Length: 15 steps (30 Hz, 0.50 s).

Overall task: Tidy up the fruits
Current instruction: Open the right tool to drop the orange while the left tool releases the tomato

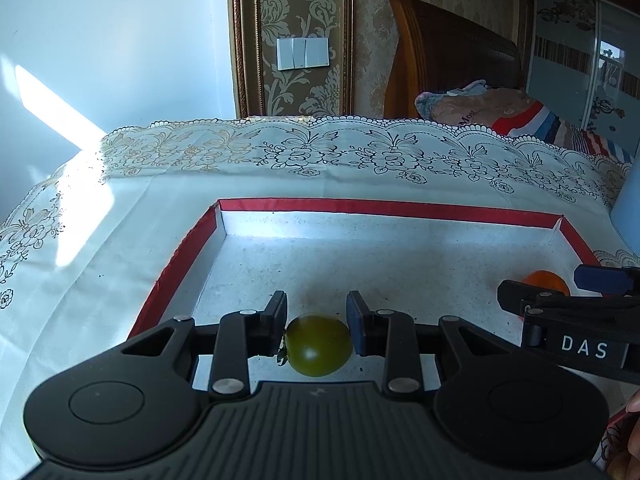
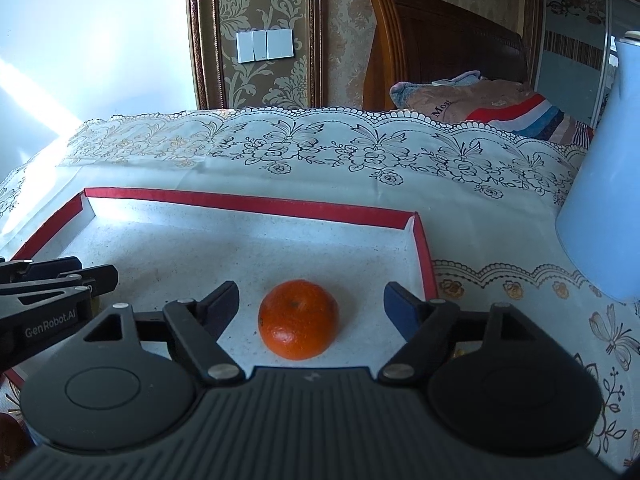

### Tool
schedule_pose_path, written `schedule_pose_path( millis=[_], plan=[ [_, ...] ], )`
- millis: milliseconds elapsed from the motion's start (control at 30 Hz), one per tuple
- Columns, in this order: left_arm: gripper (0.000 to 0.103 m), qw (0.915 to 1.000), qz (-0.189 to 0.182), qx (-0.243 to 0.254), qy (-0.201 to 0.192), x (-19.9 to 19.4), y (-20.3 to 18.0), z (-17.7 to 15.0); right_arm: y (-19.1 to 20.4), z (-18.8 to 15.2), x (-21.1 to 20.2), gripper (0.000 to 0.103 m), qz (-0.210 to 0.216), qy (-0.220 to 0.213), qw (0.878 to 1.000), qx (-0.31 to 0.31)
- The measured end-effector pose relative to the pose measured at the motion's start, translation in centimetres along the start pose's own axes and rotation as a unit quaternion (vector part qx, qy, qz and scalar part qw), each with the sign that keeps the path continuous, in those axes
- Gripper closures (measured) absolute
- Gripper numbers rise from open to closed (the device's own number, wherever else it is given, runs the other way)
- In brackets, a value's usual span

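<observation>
tray – left fingers clamp green tomato | right fingers apart – orange

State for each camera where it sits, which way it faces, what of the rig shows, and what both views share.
Left wrist: sits on the left tongs, facing forward over the red-edged tray toward the bed; fingers touch a green tomato; right tongs enter at right.
Right wrist: sits on the right tongs, same direction; fingers spread around the orange, apart from it; left tongs enter at left.
Shared: tray, orange, lace tablecloth, light switch.
</observation>
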<state>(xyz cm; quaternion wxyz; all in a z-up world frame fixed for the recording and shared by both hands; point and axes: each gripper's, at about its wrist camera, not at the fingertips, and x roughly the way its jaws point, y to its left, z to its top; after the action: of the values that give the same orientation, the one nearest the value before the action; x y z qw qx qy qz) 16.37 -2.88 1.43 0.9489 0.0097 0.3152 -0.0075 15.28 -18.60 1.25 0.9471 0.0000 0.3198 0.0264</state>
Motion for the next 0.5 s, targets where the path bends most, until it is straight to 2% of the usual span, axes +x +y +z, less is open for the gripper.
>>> schedule_pose_path(
  millis=[67,133,233,433,467,500],
  plan=[
    [0.063,1.0000,0.002,-0.003,-0.003,-0.1,0.1,0.0,-0.1,0.0,0.0,0.022,-0.001,0.000,1.000,0.002],
    [0.038,0.9998,0.004,-0.007,-0.018,-0.6,0.3,-0.1,-0.1,0.0,-0.2,0.015,-0.003,-0.005,1.000,0.004],
    [0.036,0.9990,0.011,-0.008,-0.042,-1.4,0.4,-0.1,-0.2,0.0,-0.2,0.012,-0.004,-0.006,1.000,0.004],
    [0.035,0.9992,0.007,-0.007,-0.038,-1.6,0.4,-0.1,-0.3,-0.1,-0.4,0.002,-0.003,-0.008,1.000,0.009],
    [0.034,0.9993,0.007,-0.007,-0.037,-1.6,0.4,-0.1,-0.4,-0.1,-0.4,0.002,-0.002,-0.009,1.000,0.012],
    [0.027,0.9993,0.005,-0.009,-0.036,-1.5,0.5,-0.1,-0.5,-0.1,-0.4,0.000,0.001,-0.007,1.000,0.014]
  ],
)
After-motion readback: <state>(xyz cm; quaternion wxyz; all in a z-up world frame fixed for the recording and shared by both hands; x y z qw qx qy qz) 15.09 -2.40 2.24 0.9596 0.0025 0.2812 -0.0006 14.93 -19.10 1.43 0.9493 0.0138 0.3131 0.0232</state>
